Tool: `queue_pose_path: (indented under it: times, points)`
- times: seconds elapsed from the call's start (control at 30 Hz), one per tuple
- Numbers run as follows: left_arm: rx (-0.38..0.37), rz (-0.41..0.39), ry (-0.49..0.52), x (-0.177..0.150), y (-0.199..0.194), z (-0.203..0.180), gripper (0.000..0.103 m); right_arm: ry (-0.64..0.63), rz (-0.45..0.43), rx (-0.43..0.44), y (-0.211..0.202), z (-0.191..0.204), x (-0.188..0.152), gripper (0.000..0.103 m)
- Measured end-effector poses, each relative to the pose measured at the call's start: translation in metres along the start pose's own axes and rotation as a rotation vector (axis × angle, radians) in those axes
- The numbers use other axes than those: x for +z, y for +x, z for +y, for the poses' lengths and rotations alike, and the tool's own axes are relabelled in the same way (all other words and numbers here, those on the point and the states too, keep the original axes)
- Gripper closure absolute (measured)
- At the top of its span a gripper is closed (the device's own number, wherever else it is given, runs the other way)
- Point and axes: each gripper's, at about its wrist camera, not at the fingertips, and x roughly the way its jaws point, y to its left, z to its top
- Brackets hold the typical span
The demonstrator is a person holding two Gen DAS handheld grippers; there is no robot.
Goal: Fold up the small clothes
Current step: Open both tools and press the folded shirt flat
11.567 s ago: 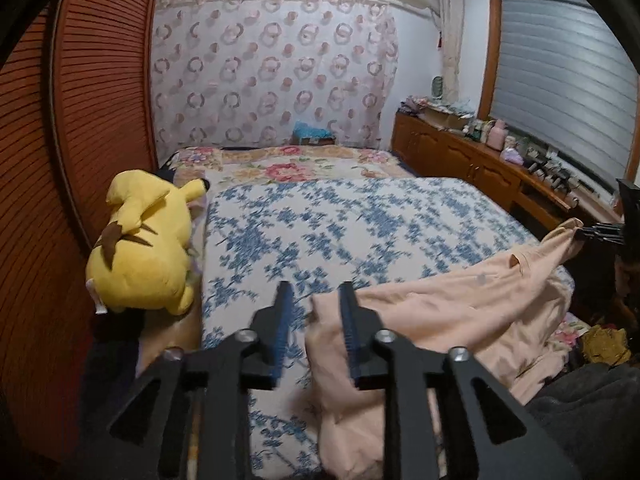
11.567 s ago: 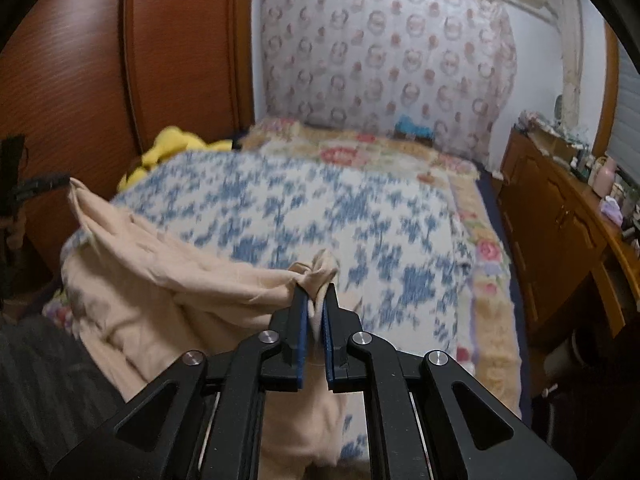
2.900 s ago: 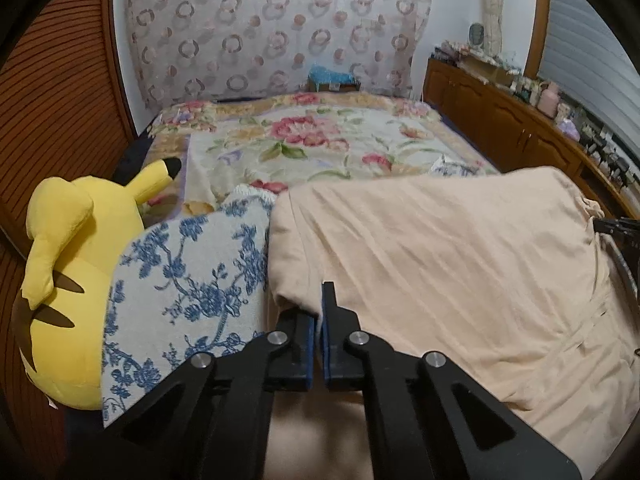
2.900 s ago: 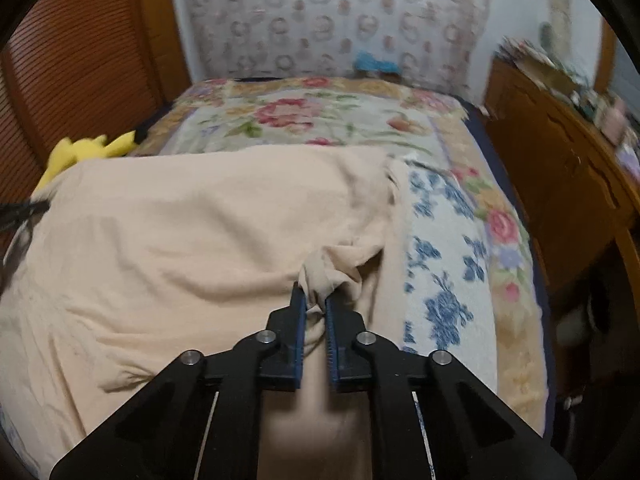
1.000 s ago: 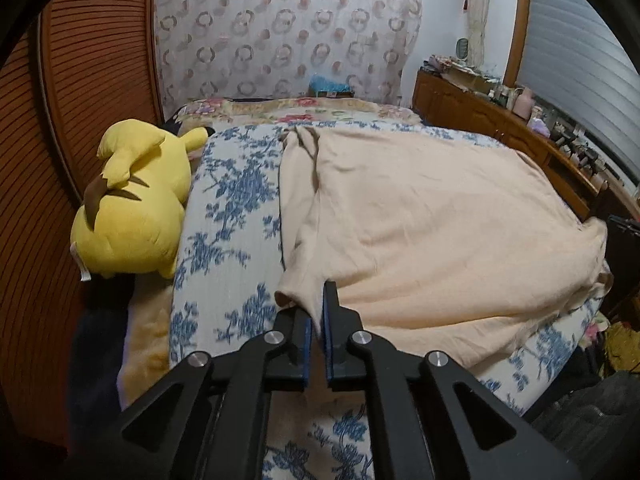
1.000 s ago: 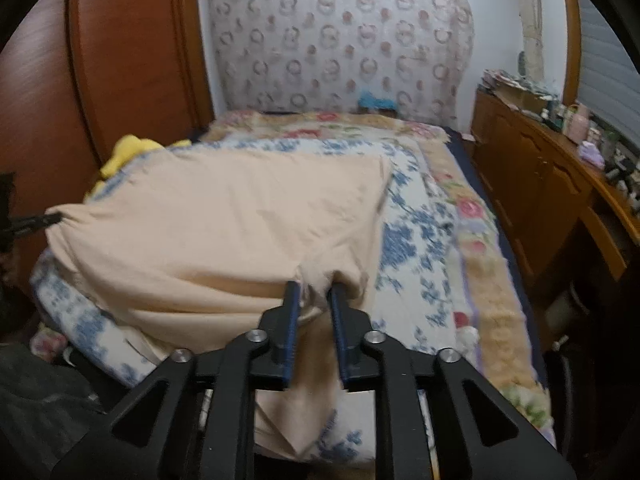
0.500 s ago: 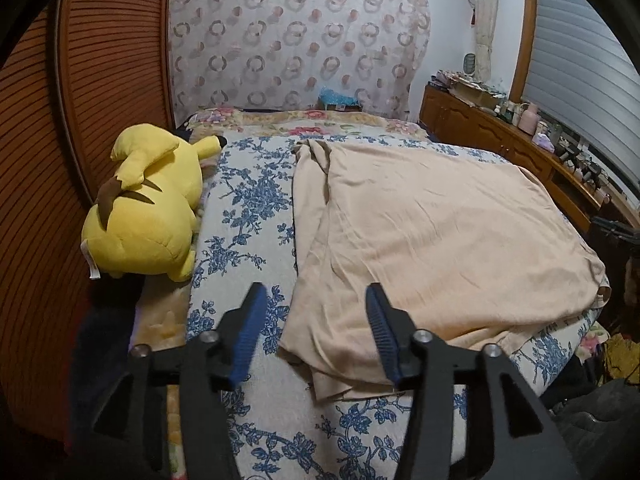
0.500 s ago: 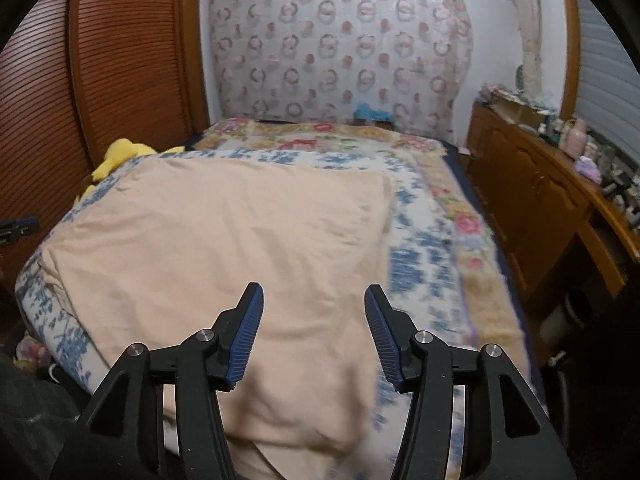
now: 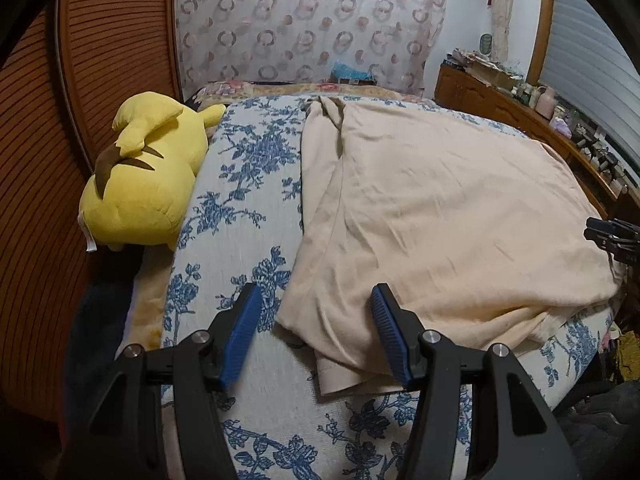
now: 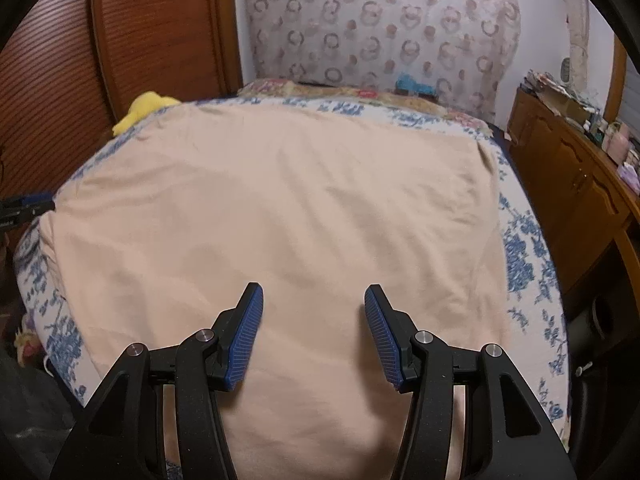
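A peach garment (image 9: 432,208) lies spread flat on the blue-flowered bedspread (image 9: 240,184). Its near left corner is rumpled and doubled over. My left gripper (image 9: 316,312) is open and empty, just above that near corner. In the right wrist view the garment (image 10: 280,216) fills the middle, and my right gripper (image 10: 314,312) is open and empty above its near edge. The right gripper's tips also show at the right edge of the left wrist view (image 9: 612,236). The left gripper's tips show at the left edge of the right wrist view (image 10: 24,208).
A yellow plush toy (image 9: 148,176) lies on the bed's left side by the wooden slatted wall (image 9: 48,128). A wooden dresser (image 10: 576,176) with clutter runs along the right. A patterned curtain (image 9: 304,24) hangs behind the bed.
Both grippers opened and let go of the garment's corners, then drew back a little. The garment now lies flat on the bed.
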Motion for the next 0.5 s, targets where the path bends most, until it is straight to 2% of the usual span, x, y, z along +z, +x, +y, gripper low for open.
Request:
queue_pose_path:
  times: [0.07, 0.27, 0.5]
  points:
    - [0.003, 0.003, -0.004, -0.001, 0.001, 0.001, 0.047, 0.000, 0.017, -0.003, 0.005, 0.002, -0.004, 0.049]
    - [0.008, 0.009, -0.005, -0.004, 0.005, 0.004, 0.047, -0.014, -0.026, -0.016, 0.005, 0.008, -0.012, 0.043]
    - [0.014, 0.000, 0.003, -0.005, 0.005, 0.003, 0.047, -0.004, -0.033, -0.034, 0.006, 0.010, -0.015, 0.036]
